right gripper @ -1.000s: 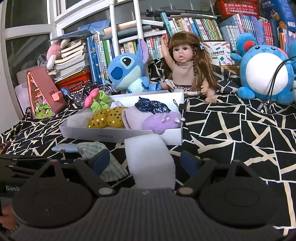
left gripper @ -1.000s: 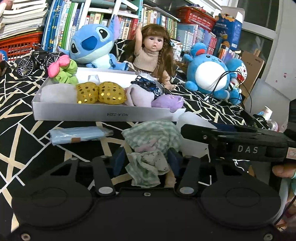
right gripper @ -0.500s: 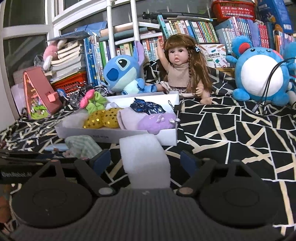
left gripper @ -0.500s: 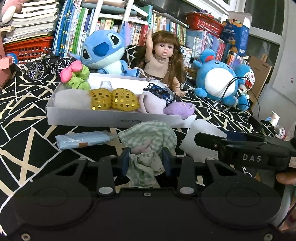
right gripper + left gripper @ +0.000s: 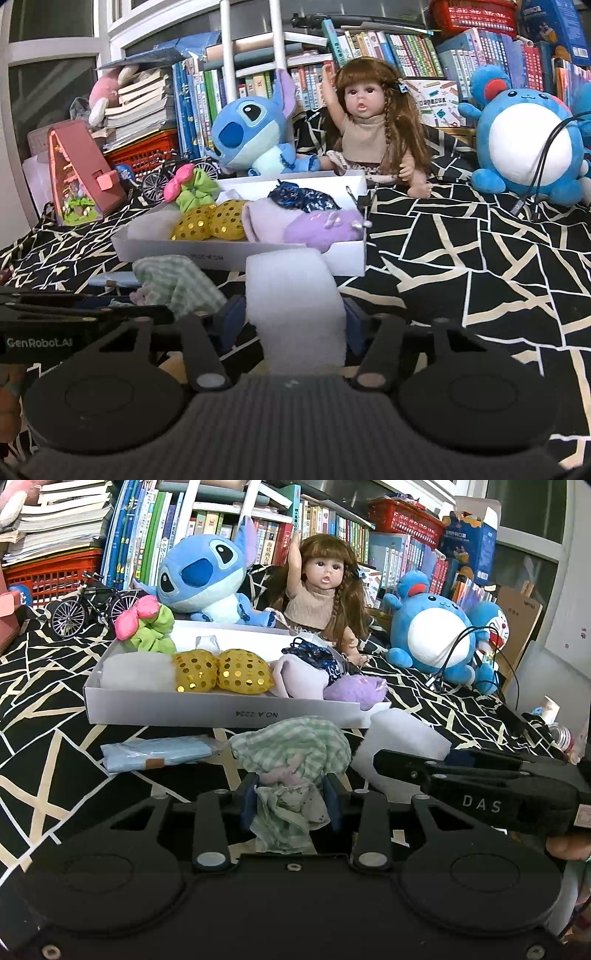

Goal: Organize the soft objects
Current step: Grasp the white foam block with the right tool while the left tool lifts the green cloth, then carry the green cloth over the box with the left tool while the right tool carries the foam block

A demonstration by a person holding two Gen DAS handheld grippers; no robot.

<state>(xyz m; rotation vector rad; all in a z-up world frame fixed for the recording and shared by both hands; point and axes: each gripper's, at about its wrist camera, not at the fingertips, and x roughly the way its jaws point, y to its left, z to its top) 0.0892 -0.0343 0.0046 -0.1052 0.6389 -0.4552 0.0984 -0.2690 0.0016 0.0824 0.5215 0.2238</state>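
My left gripper is shut on a green checked cloth, bunched up just in front of the white tray. My right gripper is shut on a white foam block, held near the tray's front right corner. The foam block also shows in the left wrist view, and the cloth in the right wrist view. The tray holds a white pad, two gold sequin balls, a pink and green scrunchie, lilac pieces and a blue sequin item.
A light blue packet lies on the black patterned cloth left of the green cloth. Behind the tray stand a Stitch plush, a doll, a blue round plush and a toy bicycle. Bookshelves fill the back.
Both grippers closed: the left on the green cloth, the right on the foam block. Both lifted slightly and the right one moved closer to the tray.
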